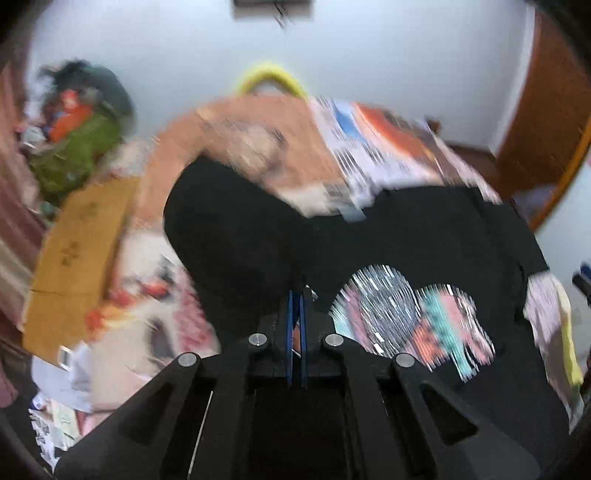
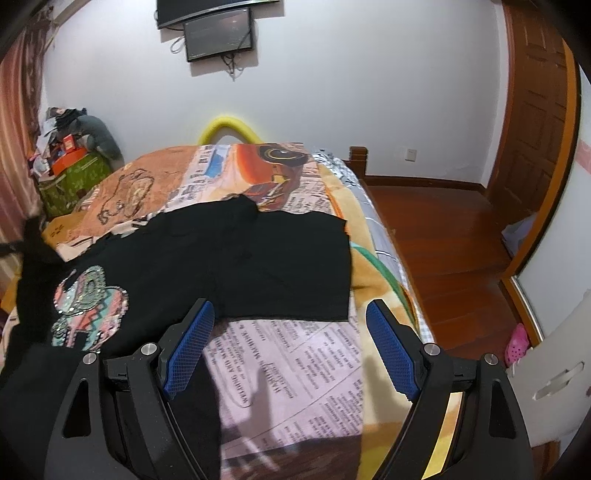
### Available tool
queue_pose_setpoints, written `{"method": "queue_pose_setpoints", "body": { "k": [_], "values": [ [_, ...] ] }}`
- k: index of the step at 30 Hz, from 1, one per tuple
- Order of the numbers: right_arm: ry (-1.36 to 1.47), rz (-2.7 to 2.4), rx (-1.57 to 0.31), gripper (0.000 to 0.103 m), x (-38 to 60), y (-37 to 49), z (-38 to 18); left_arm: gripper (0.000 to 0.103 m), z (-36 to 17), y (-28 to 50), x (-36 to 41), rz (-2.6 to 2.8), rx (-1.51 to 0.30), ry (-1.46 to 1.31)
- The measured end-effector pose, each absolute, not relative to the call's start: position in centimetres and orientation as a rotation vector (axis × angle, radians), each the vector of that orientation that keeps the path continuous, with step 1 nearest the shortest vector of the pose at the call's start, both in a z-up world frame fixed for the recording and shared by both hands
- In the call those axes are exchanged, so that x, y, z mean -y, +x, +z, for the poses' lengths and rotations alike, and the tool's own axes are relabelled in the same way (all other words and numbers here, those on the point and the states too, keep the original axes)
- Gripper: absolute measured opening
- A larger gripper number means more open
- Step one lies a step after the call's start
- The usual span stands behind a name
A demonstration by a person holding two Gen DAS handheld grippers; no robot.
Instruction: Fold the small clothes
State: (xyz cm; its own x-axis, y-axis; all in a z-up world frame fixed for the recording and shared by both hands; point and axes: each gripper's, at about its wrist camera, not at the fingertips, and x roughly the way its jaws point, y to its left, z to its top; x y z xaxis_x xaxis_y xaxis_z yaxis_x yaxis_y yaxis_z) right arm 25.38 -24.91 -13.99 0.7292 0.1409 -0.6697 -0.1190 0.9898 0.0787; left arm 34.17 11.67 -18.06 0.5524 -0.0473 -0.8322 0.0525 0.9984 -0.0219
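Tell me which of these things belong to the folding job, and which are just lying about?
Job: black shirt; left gripper, shut on the shirt; right gripper, open.

Lying about: printed bedspread; wall screen; pink shoe; wooden door.

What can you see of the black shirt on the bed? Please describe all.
The black shirt is small, of soft dark cloth, with a sequined, many-coloured print on its front. It lies mostly flat on the patterned bedcover, its far hem toward the foot of the bed. The left claw is shut on a fold of it, lifting that part. The right claw is open at its near edge, gripping nothing.
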Motion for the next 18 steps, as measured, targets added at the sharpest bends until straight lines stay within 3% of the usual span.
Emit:
{"method": "queue_pose_setpoints", "body": {
  "k": [4, 7, 12, 18],
  "values": [
    [0.009, 0.162, -0.731, 0.082, 24.3, 24.9, -13.5, 0.005, -22.4, 34.0, -11.4, -0.075, -1.146, -0.03],
    [-0.006, 0.169, -0.731, 0.082, 23.9, 24.7, -13.2, 0.018, -23.1, 32.9, -12.5, -0.067, -1.19, -0.085],
    [-0.008, 0.172, -0.74, 0.082, 23.5, 24.6, -13.4, 0.059, -19.0, 30.5, -15.1, -0.019, -1.055, -0.111],
    [0.001, 0.148, -0.762, 0.082, 23.7, 25.2, -14.3, 0.063, -17.8, 32.0, -18.5, 0.124, -0.995, -0.09]
  ]
}}
